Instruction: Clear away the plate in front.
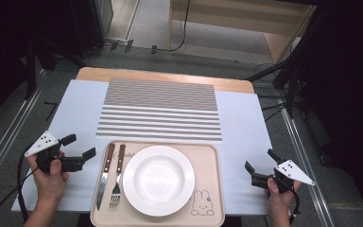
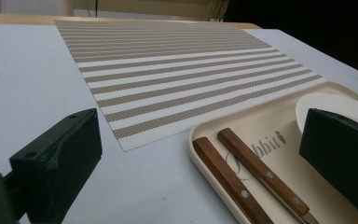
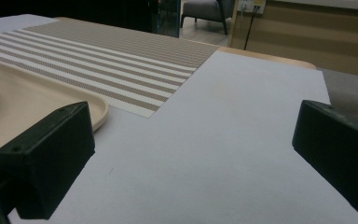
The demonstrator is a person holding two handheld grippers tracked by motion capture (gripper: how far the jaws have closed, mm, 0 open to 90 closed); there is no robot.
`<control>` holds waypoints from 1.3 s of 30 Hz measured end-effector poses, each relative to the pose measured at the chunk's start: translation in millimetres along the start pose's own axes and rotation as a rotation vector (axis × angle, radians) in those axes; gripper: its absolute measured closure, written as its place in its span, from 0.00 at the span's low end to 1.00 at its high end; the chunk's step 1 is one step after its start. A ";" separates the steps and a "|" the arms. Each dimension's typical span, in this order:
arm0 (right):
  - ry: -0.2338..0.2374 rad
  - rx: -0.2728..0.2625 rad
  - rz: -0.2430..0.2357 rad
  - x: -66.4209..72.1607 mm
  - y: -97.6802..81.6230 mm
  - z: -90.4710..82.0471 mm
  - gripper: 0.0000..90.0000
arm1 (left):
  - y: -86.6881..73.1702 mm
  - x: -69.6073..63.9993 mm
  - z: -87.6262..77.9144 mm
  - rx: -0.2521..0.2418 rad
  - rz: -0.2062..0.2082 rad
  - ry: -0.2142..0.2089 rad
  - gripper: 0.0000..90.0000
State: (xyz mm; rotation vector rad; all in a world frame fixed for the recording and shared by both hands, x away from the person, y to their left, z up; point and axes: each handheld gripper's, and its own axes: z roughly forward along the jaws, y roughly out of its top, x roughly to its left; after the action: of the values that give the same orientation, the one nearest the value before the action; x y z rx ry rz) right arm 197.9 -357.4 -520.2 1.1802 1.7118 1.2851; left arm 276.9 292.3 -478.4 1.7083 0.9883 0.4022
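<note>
A cream tray [image 1: 208, 158] sits at the table's near edge and holds a white plate [image 1: 159, 179], with a wood-handled knife [image 1: 106, 170] and fork [image 1: 117, 176] side by side to the plate's left. Beyond the tray lies a striped placemat [image 1: 159, 109]. My left gripper [image 1: 79, 146] is open just left of the tray, nothing between its fingers; in the left gripper view the two wooden handles [image 2: 242, 179] and the tray rim [image 2: 200, 161] lie between its jaws. My right gripper [image 1: 260, 161] is open to the right of the tray, over bare white sheet [image 3: 223, 135], with the tray corner [image 3: 93, 109] at its left.
A white sheet [image 1: 80, 109] covers most of the wooden table [image 1: 94, 73]. Dark stands and cables flank the table on the floor at both sides. A wooden cabinet [image 1: 246, 19] stands beyond the far edge.
</note>
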 end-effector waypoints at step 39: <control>-0.002 0.001 -0.001 0.0 -0.2 0.1 0.00 | -15.4 28.4 -31.8 0.002 0.002 0.102 0.00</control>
State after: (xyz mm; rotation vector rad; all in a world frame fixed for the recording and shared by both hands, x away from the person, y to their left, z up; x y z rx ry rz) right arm 198.0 -357.4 -520.4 1.1812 1.7116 1.2823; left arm 265.7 335.5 -486.2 1.7049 1.0609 0.4936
